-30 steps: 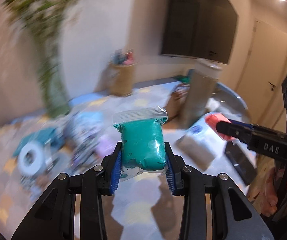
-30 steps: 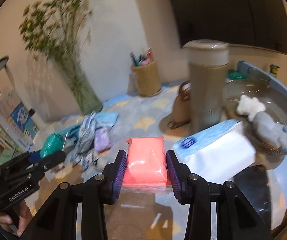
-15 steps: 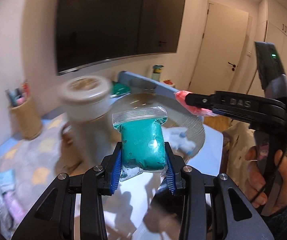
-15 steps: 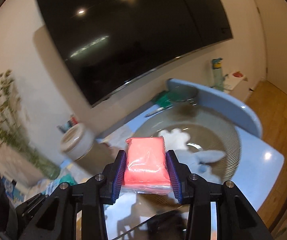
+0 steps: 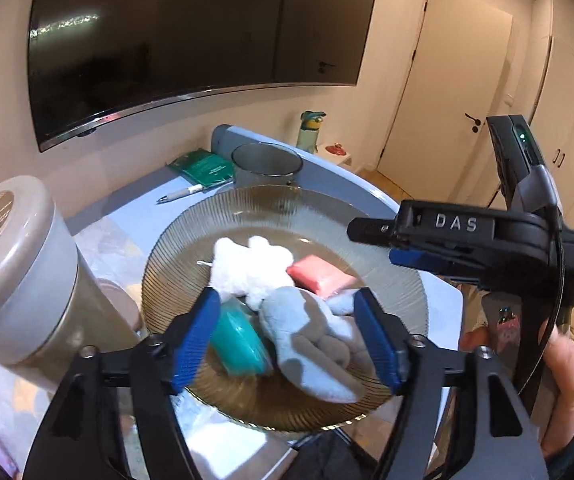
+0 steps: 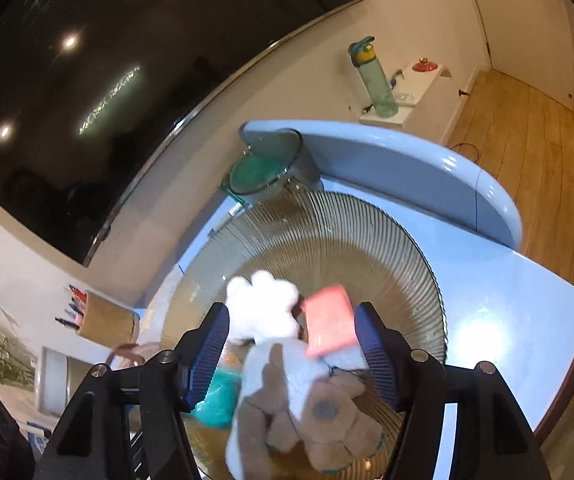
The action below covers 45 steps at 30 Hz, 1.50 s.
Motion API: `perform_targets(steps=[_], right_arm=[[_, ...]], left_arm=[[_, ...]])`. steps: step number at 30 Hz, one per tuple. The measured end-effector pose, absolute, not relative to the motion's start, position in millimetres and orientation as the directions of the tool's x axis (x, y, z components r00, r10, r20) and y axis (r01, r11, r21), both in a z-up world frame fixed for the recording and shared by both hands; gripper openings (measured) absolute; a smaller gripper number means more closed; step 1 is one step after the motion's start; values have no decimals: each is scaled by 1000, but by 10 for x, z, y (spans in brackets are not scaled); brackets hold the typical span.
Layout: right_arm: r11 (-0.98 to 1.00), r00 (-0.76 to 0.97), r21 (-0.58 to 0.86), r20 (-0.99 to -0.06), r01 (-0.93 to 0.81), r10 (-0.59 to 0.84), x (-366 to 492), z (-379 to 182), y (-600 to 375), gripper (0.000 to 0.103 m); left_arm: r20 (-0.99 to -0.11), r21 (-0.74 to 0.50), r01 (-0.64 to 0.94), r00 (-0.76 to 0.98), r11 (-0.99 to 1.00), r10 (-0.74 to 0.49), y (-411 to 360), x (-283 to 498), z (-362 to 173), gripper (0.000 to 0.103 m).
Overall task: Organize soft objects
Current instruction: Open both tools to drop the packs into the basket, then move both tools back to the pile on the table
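Note:
A ribbed glass plate point(image 5: 387, 232) point(image 6: 399, 248) on the blue table holds a white plush point(image 5: 251, 268) point(image 6: 263, 304), a grey-blue plush point(image 5: 311, 344) point(image 6: 299, 408), a teal bagged soft block point(image 5: 235, 340) point(image 6: 219, 400) and a pink bagged soft block point(image 5: 319, 276) point(image 6: 327, 328). My left gripper point(image 5: 287, 340) is open and empty above the plate's near side. My right gripper point(image 6: 291, 348) is open and empty above the plate; it shows in the left wrist view point(image 5: 375, 236) at the right.
A tall grey lidded jar point(image 5: 19, 264) stands left of the plate. A glass cup point(image 5: 267, 164) point(image 6: 271, 168), a green packet point(image 5: 203, 166) and a pen point(image 5: 181, 193) lie behind it. A pen holder point(image 6: 103, 320) stands at the left. The table edge point(image 6: 559, 344) is close on the right.
Both grippers swung over to the plate and opened. The teal block left the left gripper and the pink block left the right one; both now lie on the plate.

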State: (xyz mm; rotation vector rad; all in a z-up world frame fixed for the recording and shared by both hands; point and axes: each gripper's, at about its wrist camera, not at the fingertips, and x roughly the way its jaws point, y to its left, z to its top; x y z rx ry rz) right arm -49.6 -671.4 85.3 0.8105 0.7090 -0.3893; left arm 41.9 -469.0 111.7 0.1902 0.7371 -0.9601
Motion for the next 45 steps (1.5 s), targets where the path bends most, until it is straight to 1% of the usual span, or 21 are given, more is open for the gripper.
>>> perform_targets(steps=[4,8,13,16,18,20,22,26,29,31,32,33,34,36,39,42,45], right_arm=[[646,716,536,-697,544,-25,-612,864,-6629,64],[651,730,550,-684,523,-9,-743,930,-6478,64],[690,758,537,-652,485,-26,-950,1135,-6143,64],[710,780,546,-626,445,-8,-1004,1234,-5896,64],[736,791,545,-611,402,20,-999,1298,-5676,64],[761,794,533,-607,370,38,-984,1346,-5466,64],[792,798,518,-599,323,66,-948,1397,-5179,64],[848,813,482,-572,222,112,-857,1453,-4571,64],[880,804,461,-563,113,191,-718,1406,-4037,65],[898,777,439,-580,43,246,-579,1307,-3650,70],[901,765,433,-586,17,267,-519,1246,-3494,74],[903,754,429,-589,-12,290,-456,1162,-3327,76],[905,746,423,-592,-36,306,-413,1087,-3183,76],[927,729,368,-615,-71,300,-306,900,-2873,76],[957,720,268,-642,-109,261,-160,578,-2483,76],[970,722,211,-651,-123,233,-85,333,-2285,76],[971,710,209,-665,-120,231,-19,193,-2254,76]], left_arm=[[-626,-148,834,336,531,-703,-4647,198,1215,70],[-601,-143,846,338,513,-724,-4383,61,1390,70],[-561,-163,812,390,560,-730,-3719,23,1619,70],[-536,-170,777,443,606,-719,-3237,7,1725,71],[-519,-183,743,484,644,-705,-2858,-9,1787,78],[-505,-197,696,531,690,-680,-2447,2,1818,81],[-503,-195,645,581,739,-640,-2047,10,1830,81],[-502,-184,495,695,849,-514,-1221,31,1783,82],[-502,-197,384,750,902,-430,-681,50,1750,83],[-507,-202,307,779,930,-367,-381,75,1673,83],[-520,-194,267,788,944,-329,-245,90,1607,83],[-542,-184,211,793,960,-278,-103,129,1488,83],[-557,-179,177,792,968,-248,0,164,1381,83],[-590,-177,119,781,977,-202,168,241,1173,83],[-641,-199,49,749,979,-168,380,360,767,83],[-679,-210,-2,720,978,-144,539,435,388,83],[-696,-252,-18,698,968,-168,654,509,139,83]])
